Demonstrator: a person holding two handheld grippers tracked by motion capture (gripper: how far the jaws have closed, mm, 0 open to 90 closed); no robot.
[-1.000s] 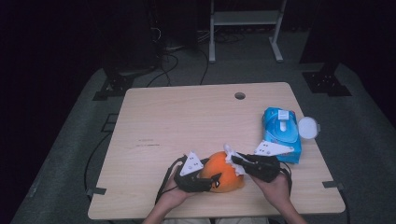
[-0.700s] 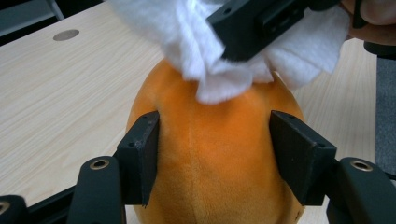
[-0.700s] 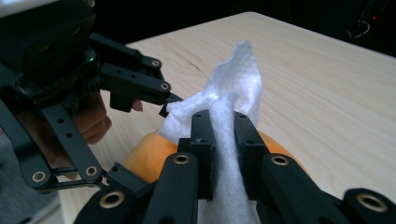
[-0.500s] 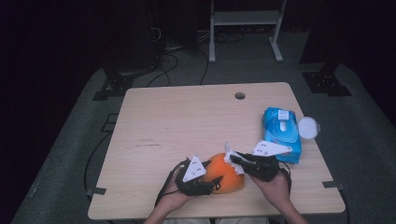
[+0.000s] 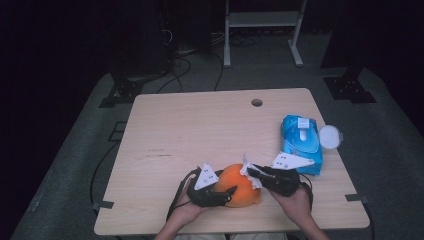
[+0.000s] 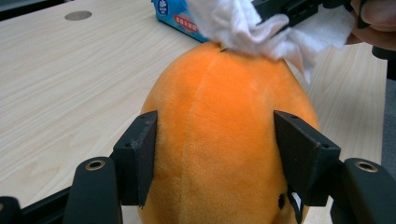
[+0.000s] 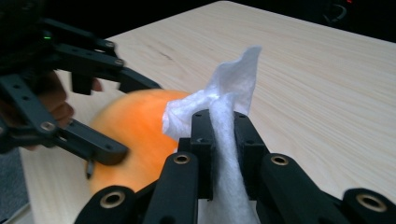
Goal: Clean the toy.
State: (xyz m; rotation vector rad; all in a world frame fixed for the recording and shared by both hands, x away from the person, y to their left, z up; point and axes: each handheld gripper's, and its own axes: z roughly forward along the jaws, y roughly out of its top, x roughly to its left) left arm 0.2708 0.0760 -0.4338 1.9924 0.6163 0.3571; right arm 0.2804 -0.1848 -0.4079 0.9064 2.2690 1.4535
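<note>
Tabletop carries all.

Orange plush fruit sits between both tongs, near person's edge; left tongs clamp its sides, likely steadying it for wiping.

Blue wipes pack just beyond right tongs, probably wipe source.

White wipe pinched tight in right tongs, touching fruit's top.

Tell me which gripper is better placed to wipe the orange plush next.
Right. The right gripper is shut on the wipe, which already touches the plush's top. The left gripper clamps the plush from both sides, steadying it.
</note>
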